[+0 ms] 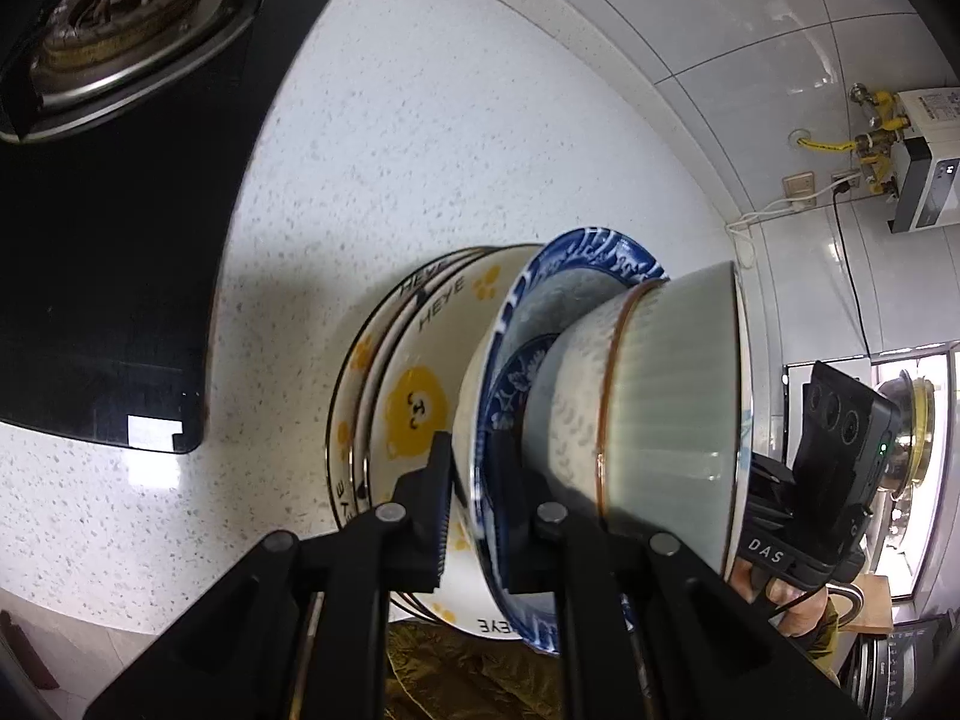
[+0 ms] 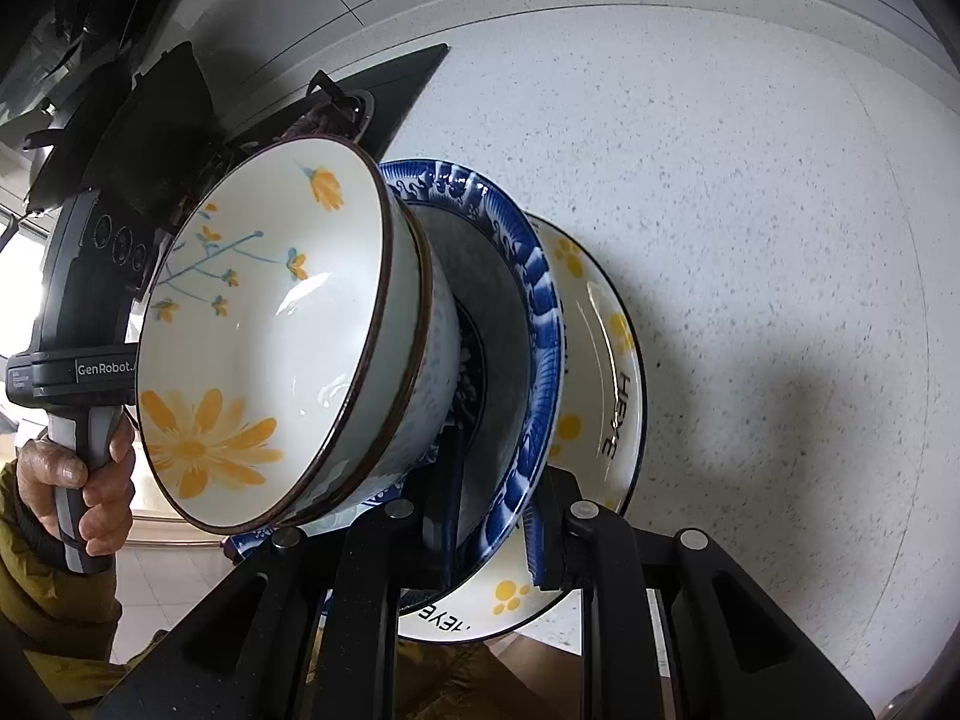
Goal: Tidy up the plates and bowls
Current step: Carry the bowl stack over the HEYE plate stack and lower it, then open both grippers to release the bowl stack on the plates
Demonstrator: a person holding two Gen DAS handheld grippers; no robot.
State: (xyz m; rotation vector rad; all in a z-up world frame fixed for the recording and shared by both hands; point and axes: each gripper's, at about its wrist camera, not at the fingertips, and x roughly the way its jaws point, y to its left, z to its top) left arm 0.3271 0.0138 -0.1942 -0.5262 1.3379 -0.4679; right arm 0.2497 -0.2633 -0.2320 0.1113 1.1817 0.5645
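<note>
Both grippers, left (image 1: pixel 474 516) and right (image 2: pixel 492 531), pinch the rim of a glossy blue-patterned plate (image 1: pixel 510 324) mid-frame, carrying a stack: two ribbed bowls (image 2: pixel 252 324) nested above, yellow-pawed plates (image 1: pixel 408 396) beneath, over speckled stone counter (image 1: pixel 420 120)

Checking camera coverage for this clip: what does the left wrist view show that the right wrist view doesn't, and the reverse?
Left wrist only: the gas burner on the black cooktop, the wall-mounted water heater with yellow pipe fittings, and the top bowl's ribbed grey-green outside.

Right wrist only: the top bowl's inside, painted with orange flowers, and the hand holding the left gripper's handle.

Both: the stack itself, bowls nested on a blue-patterned plate over HEYE paw-print plates, each gripper shut on plate rims, above the speckled white countertop.
</note>
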